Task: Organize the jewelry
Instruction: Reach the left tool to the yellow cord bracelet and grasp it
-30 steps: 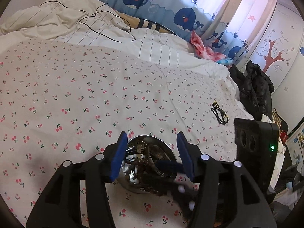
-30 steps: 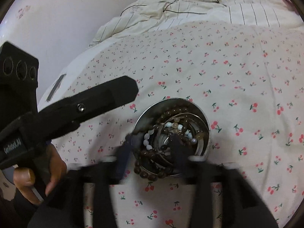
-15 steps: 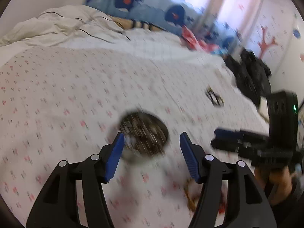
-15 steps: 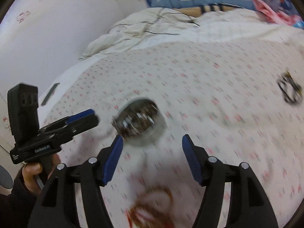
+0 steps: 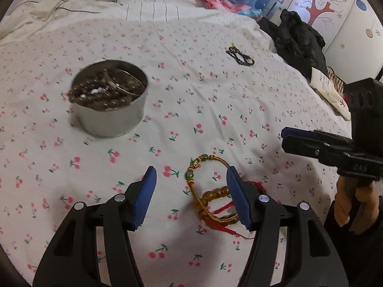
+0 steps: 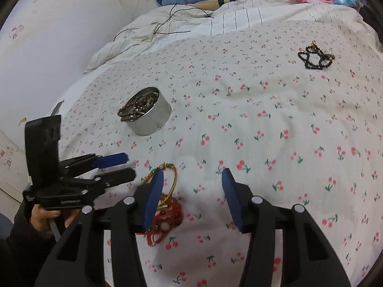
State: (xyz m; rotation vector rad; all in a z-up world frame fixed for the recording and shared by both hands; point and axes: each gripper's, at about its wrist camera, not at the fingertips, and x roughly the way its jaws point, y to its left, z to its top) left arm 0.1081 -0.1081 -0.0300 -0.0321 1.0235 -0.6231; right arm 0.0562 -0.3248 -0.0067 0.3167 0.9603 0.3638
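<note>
A round metal tin (image 5: 112, 117) (image 6: 155, 119) packed with bead bracelets stands on the cherry-print bedspread. A tangle of bracelets (image 5: 210, 198) (image 6: 168, 211), with gold cord, amber beads and red string, lies on the sheet close to both grippers. My left gripper (image 5: 191, 179) (image 6: 124, 167) hovers open over it, its right finger covering part of the tangle. My right gripper (image 6: 192, 177) (image 5: 287, 140) is open with its jaws closing; nothing is pressed between them, and the tangle lies under its left finger. A black bead bracelet (image 5: 240, 56) (image 6: 314, 58) lies far off on the sheet.
A rumpled striped duvet (image 6: 215, 21) with a thin black cord on it lies behind. Dark clothing (image 5: 299, 40) is heaped at the bed's right edge, and a wall (image 6: 59, 35) runs along the left side. A person's hand (image 5: 347, 205) holds the right gripper.
Both grippers have pulled back from over the tin, which now sits farther off. The gold, amber and red bracelets have come into view beneath the fingers.
</note>
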